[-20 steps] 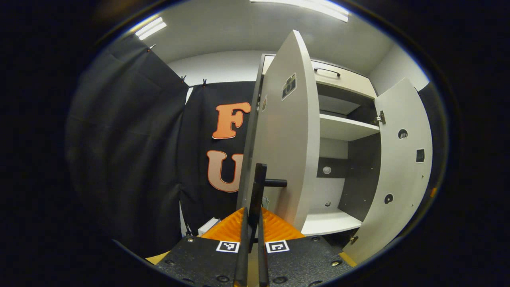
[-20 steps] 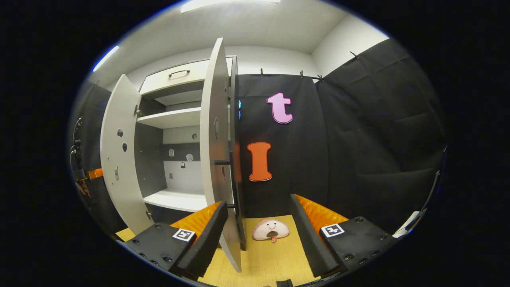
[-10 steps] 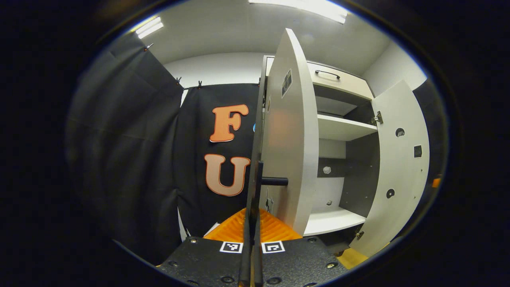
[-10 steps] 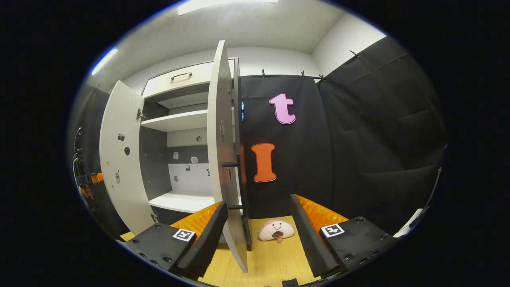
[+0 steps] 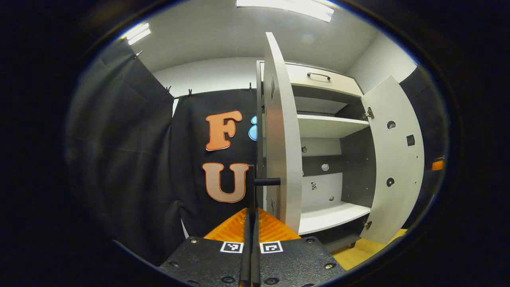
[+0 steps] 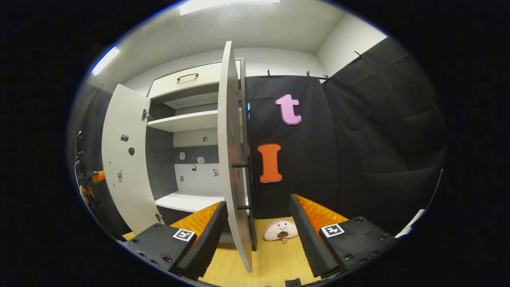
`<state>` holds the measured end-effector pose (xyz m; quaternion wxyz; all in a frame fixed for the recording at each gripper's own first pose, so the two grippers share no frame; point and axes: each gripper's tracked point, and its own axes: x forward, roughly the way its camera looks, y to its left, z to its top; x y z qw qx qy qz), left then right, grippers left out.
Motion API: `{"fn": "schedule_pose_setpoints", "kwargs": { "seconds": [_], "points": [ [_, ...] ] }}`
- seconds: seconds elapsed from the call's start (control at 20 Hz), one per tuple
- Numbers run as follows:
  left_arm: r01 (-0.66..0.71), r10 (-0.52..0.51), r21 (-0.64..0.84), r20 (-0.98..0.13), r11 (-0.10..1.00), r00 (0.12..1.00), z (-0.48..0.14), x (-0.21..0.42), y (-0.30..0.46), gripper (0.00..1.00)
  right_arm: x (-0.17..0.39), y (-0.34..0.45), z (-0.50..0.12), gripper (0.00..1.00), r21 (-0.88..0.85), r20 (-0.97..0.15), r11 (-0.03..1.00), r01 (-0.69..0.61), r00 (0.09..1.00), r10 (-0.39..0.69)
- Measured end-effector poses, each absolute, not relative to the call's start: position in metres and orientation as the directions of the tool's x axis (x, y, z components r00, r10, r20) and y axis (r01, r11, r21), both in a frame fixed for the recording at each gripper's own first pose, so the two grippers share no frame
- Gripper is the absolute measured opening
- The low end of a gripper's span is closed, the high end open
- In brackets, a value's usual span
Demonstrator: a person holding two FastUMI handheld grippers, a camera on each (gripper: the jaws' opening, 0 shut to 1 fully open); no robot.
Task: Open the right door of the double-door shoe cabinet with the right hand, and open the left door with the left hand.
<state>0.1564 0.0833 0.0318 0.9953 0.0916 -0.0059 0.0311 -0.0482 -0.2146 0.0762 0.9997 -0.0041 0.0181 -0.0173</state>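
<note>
Shoe cabinet (image 5: 326, 126) on the wood floor (image 6: 271, 259) against the booth's white back wall, both doors swung wide, shelves open to view. Left gripper (image 5: 250, 217) clenched on the left door's (image 5: 281, 131) black bar handle (image 5: 252, 185); right gripper (image 6: 258, 201) released, fingers spread either side of the right door's (image 6: 233, 159) lower edge, apparently touching neither panel nor right handle (image 6: 248, 187). Judged nearly done: finish the left swing by drawing along the hinge's arc, not straight back, wrist turning with the panel, grip eased only at rest. Both doors upright, long axis vertical, free edges pointing out from the cabinet front toward the cameras, handle bars likewise vertical.
</note>
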Motion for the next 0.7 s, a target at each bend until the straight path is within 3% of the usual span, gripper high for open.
{"fn": "schedule_pose_setpoints", "kwargs": {
  "seconds": [0.4, 0.7],
  "points": [
    [-0.148, 0.144, 0.170, 0.032, 0.974, 0.989, 0.051, 0.105, 0.057, 0.01, -0.047, -0.213, 0.076, 0.99, -0.025, -0.032, 1.000, 0.003, 0.999, -0.003],
    [-0.142, 0.144, 0.121, -0.003, 0.982, 0.990, 0.030, 0.104, -0.011, 0.01, -0.040, -0.209, 0.080, 0.99, -0.018, 0.000, 0.998, -0.052, 0.999, 0.053]
  ]
}}
